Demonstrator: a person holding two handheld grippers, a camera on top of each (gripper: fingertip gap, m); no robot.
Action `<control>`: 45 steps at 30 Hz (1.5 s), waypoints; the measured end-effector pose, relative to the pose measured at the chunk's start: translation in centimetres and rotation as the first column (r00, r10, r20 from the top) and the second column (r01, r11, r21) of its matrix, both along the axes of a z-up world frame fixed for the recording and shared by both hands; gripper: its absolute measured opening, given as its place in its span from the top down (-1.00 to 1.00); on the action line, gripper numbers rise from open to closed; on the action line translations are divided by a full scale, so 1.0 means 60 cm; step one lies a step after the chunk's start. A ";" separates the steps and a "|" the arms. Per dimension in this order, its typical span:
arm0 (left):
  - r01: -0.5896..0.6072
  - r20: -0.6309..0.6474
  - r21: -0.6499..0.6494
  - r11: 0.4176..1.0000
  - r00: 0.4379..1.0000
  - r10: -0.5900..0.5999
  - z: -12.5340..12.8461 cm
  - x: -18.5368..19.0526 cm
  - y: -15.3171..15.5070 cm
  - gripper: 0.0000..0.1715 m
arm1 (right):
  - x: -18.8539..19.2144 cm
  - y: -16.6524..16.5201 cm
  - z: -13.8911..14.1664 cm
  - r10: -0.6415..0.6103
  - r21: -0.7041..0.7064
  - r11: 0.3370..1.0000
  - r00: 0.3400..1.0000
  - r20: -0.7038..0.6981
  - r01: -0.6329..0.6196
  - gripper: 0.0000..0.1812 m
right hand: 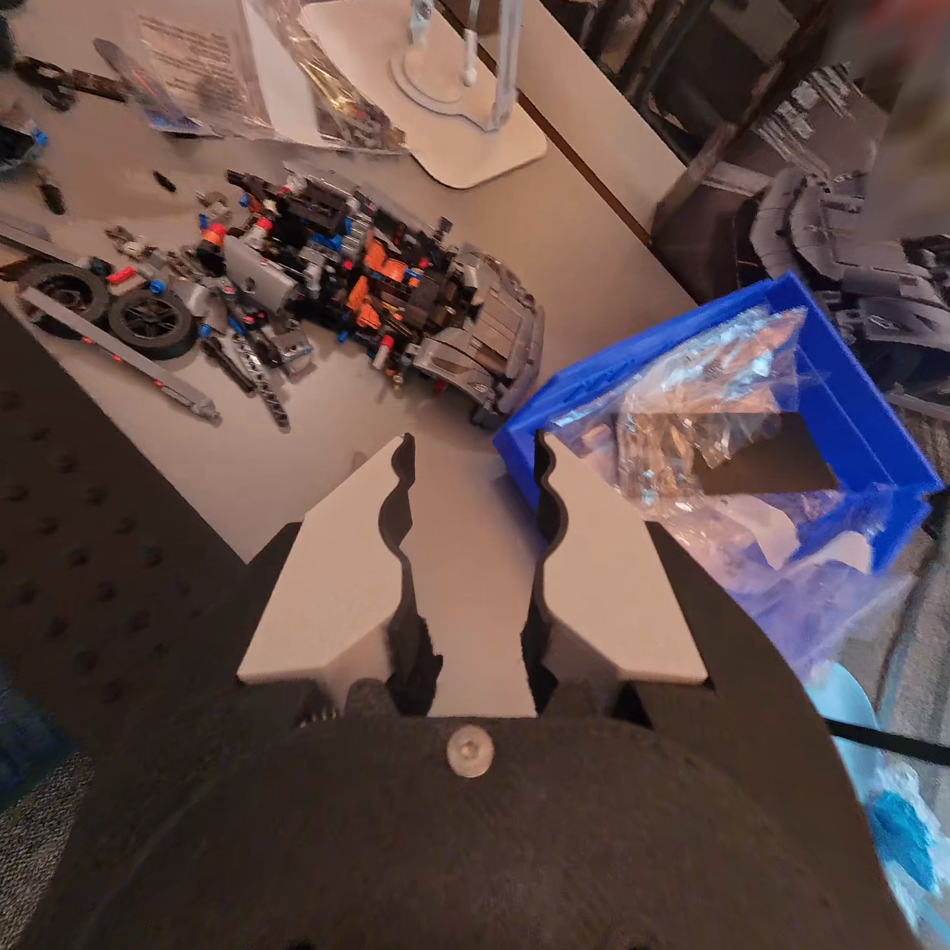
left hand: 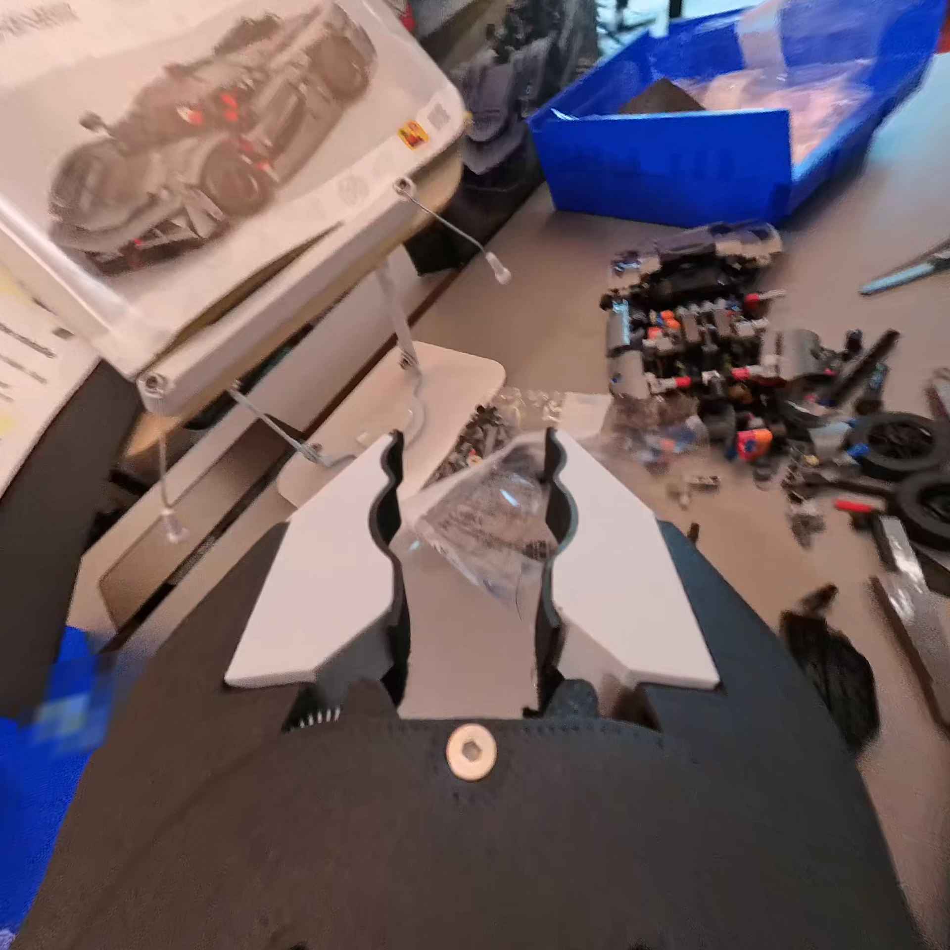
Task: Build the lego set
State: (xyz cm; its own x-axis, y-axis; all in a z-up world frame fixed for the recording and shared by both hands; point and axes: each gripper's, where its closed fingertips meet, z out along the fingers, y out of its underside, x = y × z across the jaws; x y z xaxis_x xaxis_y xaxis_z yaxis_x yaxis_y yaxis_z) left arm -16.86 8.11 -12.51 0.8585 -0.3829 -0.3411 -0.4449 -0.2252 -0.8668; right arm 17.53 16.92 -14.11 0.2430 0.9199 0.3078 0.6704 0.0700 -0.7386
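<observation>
In the left wrist view, an instruction booklet (left hand: 205,154) bearing a picture of a dark car is seen propped on a white wire stand (left hand: 442,380) at the left of the table (left hand: 540,267). The left hand-held gripper (left hand: 473,447) is held above the table with its jaws parted by a moderate gap; a clear plastic bag (left hand: 488,524) of small parts lies in that gap, but whether it is gripped cannot be told. Farther right, the partly built lego car (left hand: 709,329) is located on the table, with loose pieces and two black tyres (left hand: 905,457) beside it. A blue bin (left hand: 668,154) is positioned beyond the car.

In the right wrist view, the tyres (right hand: 149,318) and loose beams are seen at the left, touching the table. The lego car (right hand: 401,303) lies near the middle, its grey nose just beside the blue bin (right hand: 863,442). The right hand-held gripper (right hand: 473,447) is held with its jaws parted by a moderate gap and nothing between them. Crumpled clear bags (right hand: 709,411) are contained in the bin at the right.
</observation>
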 end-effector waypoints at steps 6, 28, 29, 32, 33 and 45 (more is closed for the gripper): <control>0.046 -0.057 -0.179 0.983 0.997 -0.057 -0.068 -0.006 -0.019 0.12 | -0.042 -0.027 -0.031 0.081 -0.034 0.996 0.997 -0.016 -0.082 0.51; -0.498 -0.225 -0.135 0.856 0.857 0.463 -0.018 -0.237 -0.017 1.00 | 0.068 0.038 0.062 -0.087 0.054 0.995 0.996 -0.026 0.088 0.54; -0.458 -0.184 -0.200 0.866 0.886 0.426 -0.037 -0.229 -0.026 1.00 | 0.061 0.035 0.064 -0.074 0.051 0.996 0.997 -0.037 0.076 0.54; -0.406 -0.107 -0.292 0.866 0.914 0.392 -0.061 -0.222 -0.055 0.56 | 0.029 0.025 0.067 -0.040 0.056 0.997 0.996 -0.080 0.045 0.51; -0.399 -0.081 -0.290 0.870 0.916 0.394 -0.054 -0.224 -0.064 0.45 | 0.013 0.018 0.065 -0.020 0.047 0.999 0.995 -0.101 0.025 0.51; -0.198 -0.104 -0.101 0.975 0.977 0.187 0.136 -0.153 0.126 0.12 | -0.128 0.026 0.035 -0.015 0.088 0.995 0.969 -0.245 0.037 0.43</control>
State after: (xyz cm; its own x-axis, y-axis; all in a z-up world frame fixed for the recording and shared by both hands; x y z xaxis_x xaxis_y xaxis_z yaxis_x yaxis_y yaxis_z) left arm -26.04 15.65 -4.35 0.8861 -0.2534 -0.3881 -0.4616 -0.4065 -0.7885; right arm 9.87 18.50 -12.02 0.3445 0.8831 0.3186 0.4733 0.1297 -0.8713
